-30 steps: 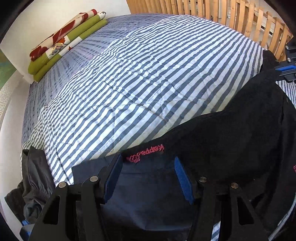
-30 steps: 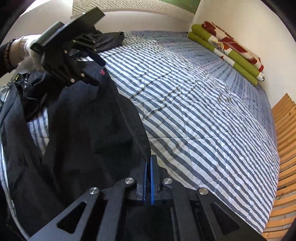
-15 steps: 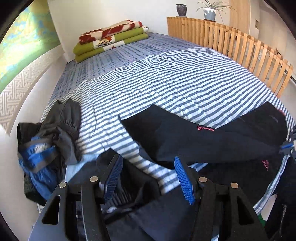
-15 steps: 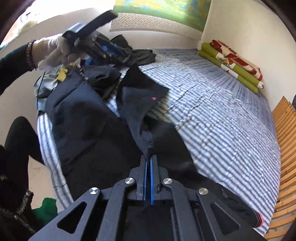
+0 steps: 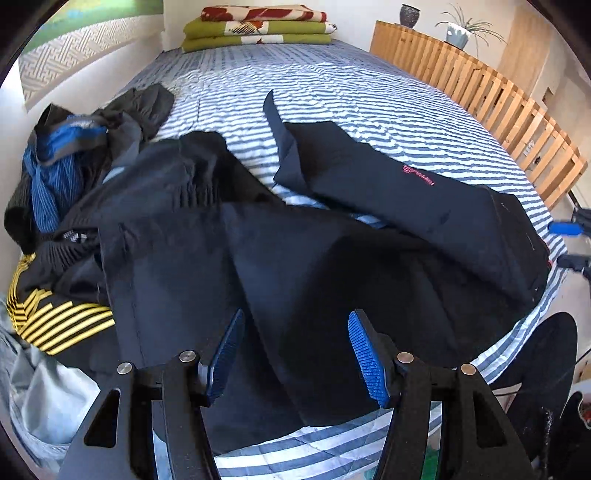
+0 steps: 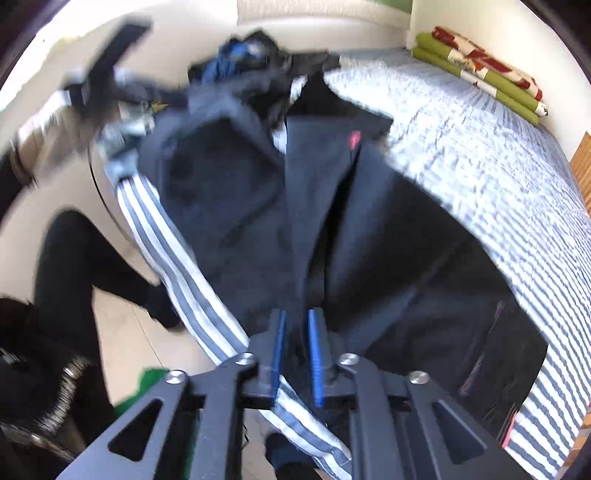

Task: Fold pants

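The dark pants [image 5: 332,251] lie spread across the near edge of a bed with a blue-and-white striped cover [image 5: 369,96]. One leg with a small red logo runs over the stripes toward the right of the left wrist view, ending near the bed's corner, while the other part lies flat and wrinkled just ahead of the left gripper [image 5: 295,354]. That gripper points down at the cloth with its blue pads well apart and nothing pinched between them; the fabric is under the fingers, not in them. In the right wrist view, which is blurred, the right gripper [image 6: 297,354] sits over the bed's edge at the near end of the pants. Its jaws have just been opening, a narrow gap now shows between the blue pads, and the dark cloth lies below and beyond them rather than clamped. A heap of other clothes [image 5: 74,158], blue, grey and black with a yellow-striped piece, sits on the bed to the left of the pants and touches them. Folded green and red blankets [image 5: 258,29] rest at the far end against the wall. A wooden slatted rail [image 5: 498,110] runs along the bed's right side.
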### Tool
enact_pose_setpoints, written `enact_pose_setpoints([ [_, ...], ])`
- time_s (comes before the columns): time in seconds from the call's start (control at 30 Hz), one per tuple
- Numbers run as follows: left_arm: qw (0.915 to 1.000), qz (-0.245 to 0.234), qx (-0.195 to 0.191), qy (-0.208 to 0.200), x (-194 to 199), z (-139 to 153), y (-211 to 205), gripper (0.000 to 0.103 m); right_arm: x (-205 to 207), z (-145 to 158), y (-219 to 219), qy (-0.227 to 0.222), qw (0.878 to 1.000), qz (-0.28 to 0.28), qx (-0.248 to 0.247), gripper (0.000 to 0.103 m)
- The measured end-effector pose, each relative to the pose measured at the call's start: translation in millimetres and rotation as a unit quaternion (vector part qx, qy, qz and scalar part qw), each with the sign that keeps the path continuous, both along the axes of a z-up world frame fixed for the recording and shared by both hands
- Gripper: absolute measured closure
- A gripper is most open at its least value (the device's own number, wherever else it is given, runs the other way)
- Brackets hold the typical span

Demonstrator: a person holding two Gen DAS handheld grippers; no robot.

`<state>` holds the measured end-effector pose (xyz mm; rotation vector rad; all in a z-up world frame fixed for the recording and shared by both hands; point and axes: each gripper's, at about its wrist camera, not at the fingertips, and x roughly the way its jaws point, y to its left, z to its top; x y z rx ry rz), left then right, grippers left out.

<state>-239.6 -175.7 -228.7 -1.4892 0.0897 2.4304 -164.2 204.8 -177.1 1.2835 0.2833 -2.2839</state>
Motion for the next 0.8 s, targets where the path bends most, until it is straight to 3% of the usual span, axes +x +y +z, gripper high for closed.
enact_pose_setpoints([
  [0.03,0.9999,0.011,0.004,-0.001,1.5,-5.7,-5.6,0.041,-10.7,11.9,-0.4,0.018,1.0,-0.011,-0.006,0.061],
  [0.13,0.9989,0.038,0.025,0.012,12.1,-9.7,-24.9,0.041,-57.4,24.7,-5.0,0.028,0.999,-0.038,-0.026,0.059],
  [0.23,0.998,0.055,0.02,0.026,27.5,-6.0,-43.5,0.041,-128.9,12.5,-11.2,0.004,0.995,-0.083,-0.053,0.059],
  [0.4,0.9961,0.082,0.026,0.021,43.4,-3.6,-72.2,0.041,-236.1,-33.7,-23.0,-0.083,0.981,-0.132,-0.119,0.059],
  [0.57,0.9936,0.106,0.036,0.014,46.7,-5.4,-94.8,0.041,-277.6,-83.1,-32.4,-0.172,0.961,-0.155,-0.153,0.059],
  [0.6,0.9927,0.112,0.043,0.008,45.7,-8.3,-97.5,0.041,-279.3,-87.0,-33.2,-0.176,0.958,-0.16,-0.16,0.062],
  [0.7,0.9911,0.123,0.053,-0.002,41.7,-15.2,-103.4,0.041,-274.6,-83.1,-35.7,-0.167,0.956,-0.153,-0.188,0.096],
  [0.8,0.9902,0.129,0.055,-0.001,41.8,-18.2,-109.3,0.041,-264.4,-54.5,-47.5,-0.112,0.967,-0.134,-0.184,0.099],
])
